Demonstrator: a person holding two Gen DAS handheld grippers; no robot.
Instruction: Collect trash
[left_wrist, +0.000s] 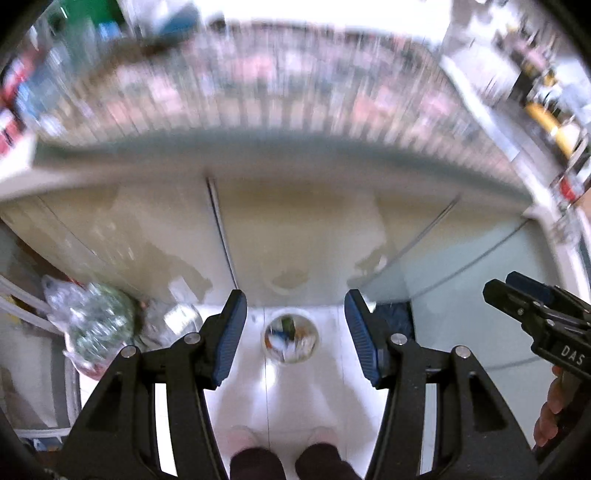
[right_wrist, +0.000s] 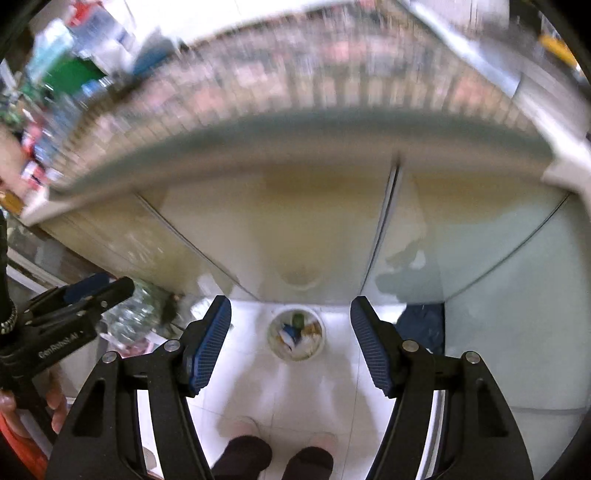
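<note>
A small round white bin (left_wrist: 291, 341) (right_wrist: 296, 334) holding mixed trash stands on the white floor far below, against the counter's cabinet fronts. My left gripper (left_wrist: 293, 332) hangs high above it, open, with nothing between its blue pads. My right gripper (right_wrist: 290, 341) is open and empty as well, and the bin shows in the gap between its fingers. Each gripper appears at the edge of the other's view: the right gripper (left_wrist: 517, 295) at right, the left gripper (right_wrist: 103, 288) at left. The counter top (left_wrist: 277, 103) is too blurred to make out any items.
Clear plastic bags (left_wrist: 92, 325) of bottles lie on the floor left of the bin. A dark blue bag (right_wrist: 421, 325) sits to its right. A person's two feet (left_wrist: 288, 458) stand on the floor below. Cluttered shelves (left_wrist: 37, 74) line the far left.
</note>
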